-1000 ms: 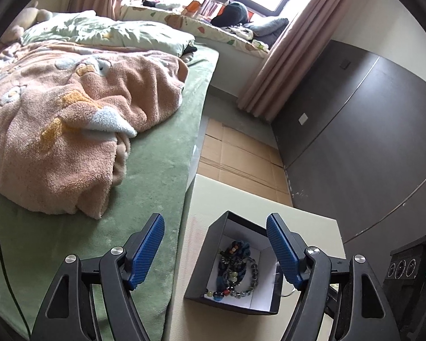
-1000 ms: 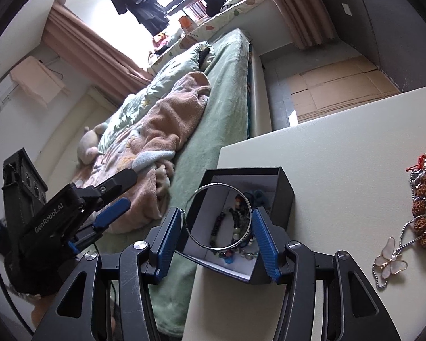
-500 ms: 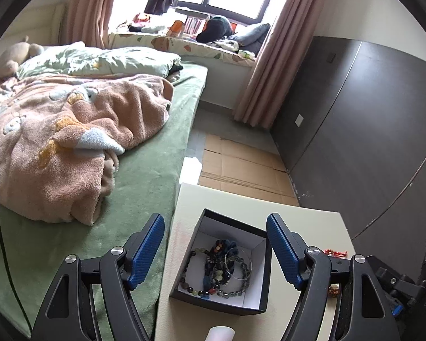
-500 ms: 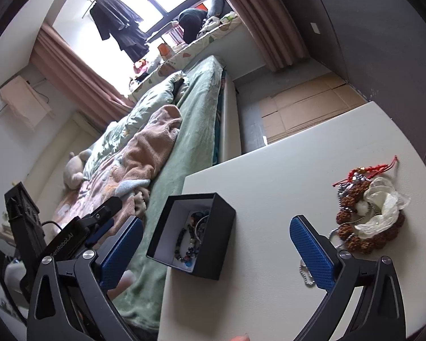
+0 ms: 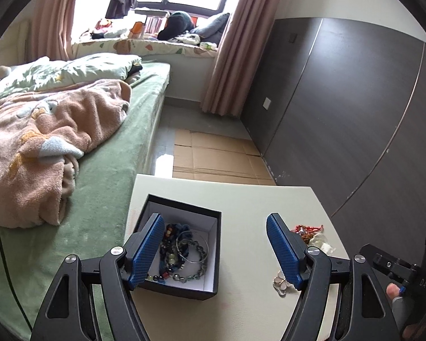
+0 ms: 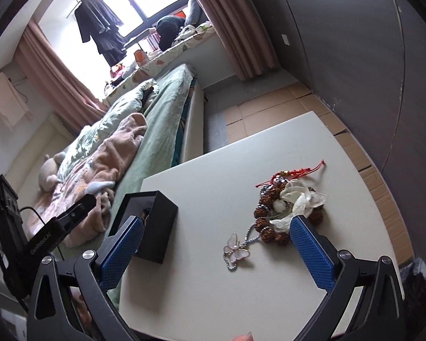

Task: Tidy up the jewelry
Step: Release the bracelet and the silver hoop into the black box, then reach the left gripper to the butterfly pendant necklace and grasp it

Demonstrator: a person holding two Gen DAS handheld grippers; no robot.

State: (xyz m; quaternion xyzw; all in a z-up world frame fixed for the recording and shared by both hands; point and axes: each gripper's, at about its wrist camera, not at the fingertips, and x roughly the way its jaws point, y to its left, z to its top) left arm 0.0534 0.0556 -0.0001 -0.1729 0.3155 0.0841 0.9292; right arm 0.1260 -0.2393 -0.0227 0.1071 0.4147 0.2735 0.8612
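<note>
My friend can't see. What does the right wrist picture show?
The open right gripper hovers over a white table, above a butterfly necklace beside a heap of brown beads. A black box sits left, by a bed.

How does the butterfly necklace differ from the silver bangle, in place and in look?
The butterfly necklace lies loose on the white table, while the silver bangle lies inside the black box. The necklace is a beaded chain with a pale winged pendant; the bangle is one plain thin ring. Neither gripper holds either piece.
</note>
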